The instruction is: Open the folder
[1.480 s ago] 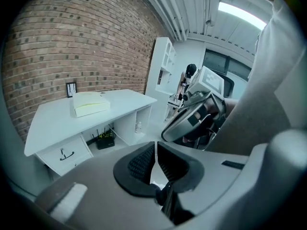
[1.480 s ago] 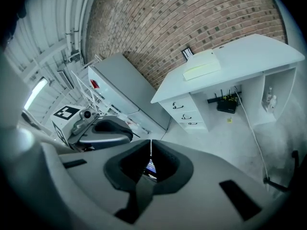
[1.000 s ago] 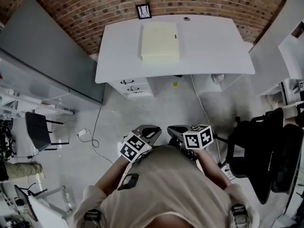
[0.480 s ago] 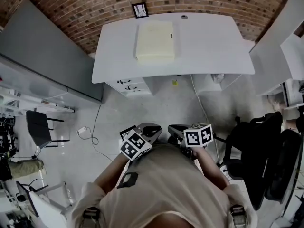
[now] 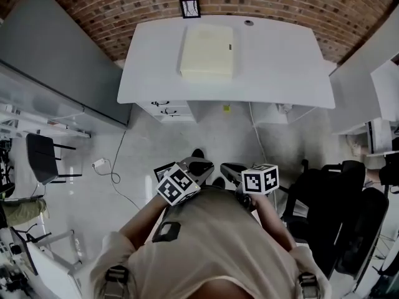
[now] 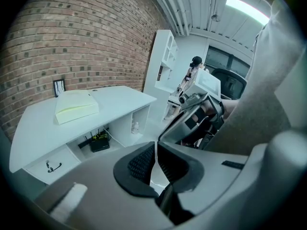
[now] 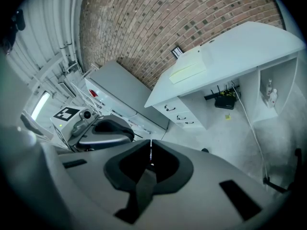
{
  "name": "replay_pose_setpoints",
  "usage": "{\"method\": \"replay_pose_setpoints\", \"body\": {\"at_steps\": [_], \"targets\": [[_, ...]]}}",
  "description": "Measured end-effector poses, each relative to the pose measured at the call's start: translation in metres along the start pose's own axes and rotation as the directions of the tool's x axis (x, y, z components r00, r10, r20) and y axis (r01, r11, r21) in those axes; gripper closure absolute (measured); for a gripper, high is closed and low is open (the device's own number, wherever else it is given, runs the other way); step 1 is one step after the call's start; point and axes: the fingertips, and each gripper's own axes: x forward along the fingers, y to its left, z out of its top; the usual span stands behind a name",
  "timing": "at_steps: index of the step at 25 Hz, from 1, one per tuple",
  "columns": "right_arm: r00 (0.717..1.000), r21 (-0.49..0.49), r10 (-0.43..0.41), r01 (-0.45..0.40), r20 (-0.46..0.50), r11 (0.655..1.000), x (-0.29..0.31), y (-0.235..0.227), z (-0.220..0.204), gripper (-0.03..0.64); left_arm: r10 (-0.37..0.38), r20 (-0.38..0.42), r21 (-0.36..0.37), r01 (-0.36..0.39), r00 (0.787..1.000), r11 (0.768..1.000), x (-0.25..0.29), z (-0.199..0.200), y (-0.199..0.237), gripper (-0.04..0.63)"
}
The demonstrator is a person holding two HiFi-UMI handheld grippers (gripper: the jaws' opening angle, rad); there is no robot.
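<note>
- Brick wall point(image 5: 124, 5) ran behind everything; pale floor point(image 5: 206, 136) lay below it.
- White desk point(image 5: 274, 61) stood against the wall, with a drawer unit point(image 5: 165, 109) under its left end.
- A long grey cabinet point(image 5: 56, 67) sat left of the desk, angled along the wall.
- The person's torso point(image 5: 212, 248) filled the bottom of the head view, well apart from the desk.
- A black office chair point(image 5: 349, 223) stood to the person's right.
- The pale yellow folder point(image 5: 207, 52) lay flat and closed on the desk's left half, toward the back edge, with no tool near it.
- Left gripper point(image 6: 156, 159) was held low in front of the torso. Its ribbed pads met with only a hairline slit between them, and nothing was caught there.
- Right gripper point(image 7: 150, 155) was just beside the left one, with its jaws pressed together and empty. Both pointed roughly toward the desk.
- A marker cube point(image 5: 179, 185) rode on the left tool and another point(image 5: 260, 179) on the right.
- A small black-framed picture point(image 5: 189, 7) stood at the desk's back edge, just behind the folder.
- A black router point(image 7: 224, 101) sat in the open bay under the desk.
- A white cable point(image 5: 115, 176) trailed across the floor at left.
</note>
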Motion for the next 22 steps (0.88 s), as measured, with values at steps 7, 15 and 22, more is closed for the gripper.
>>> {"method": "replay_pose_setpoints", "body": {"at_steps": [7, 15, 22], "targets": [[0.999, 0.007, -0.044, 0.044, -0.004, 0.999, 0.017, -0.007, 0.029, 0.611, -0.040, 0.028, -0.012, 0.040, 0.999, 0.999, 0.002, 0.013, 0.034, 0.579], [0.996, -0.010, -0.084, 0.084, -0.026, 0.996, 0.045, -0.009, 0.069, 0.611, -0.044, 0.034, 0.015, 0.043, 0.998, 0.999, -0.004, 0.025, 0.087, 0.579], [0.991, -0.018, -0.131, 0.131, -0.021, 0.991, 0.063, -0.011, 0.104, 0.611, -0.065, 0.062, 0.053, 0.062, 0.996, 0.997, -0.010, 0.039, 0.125, 0.580]]}}
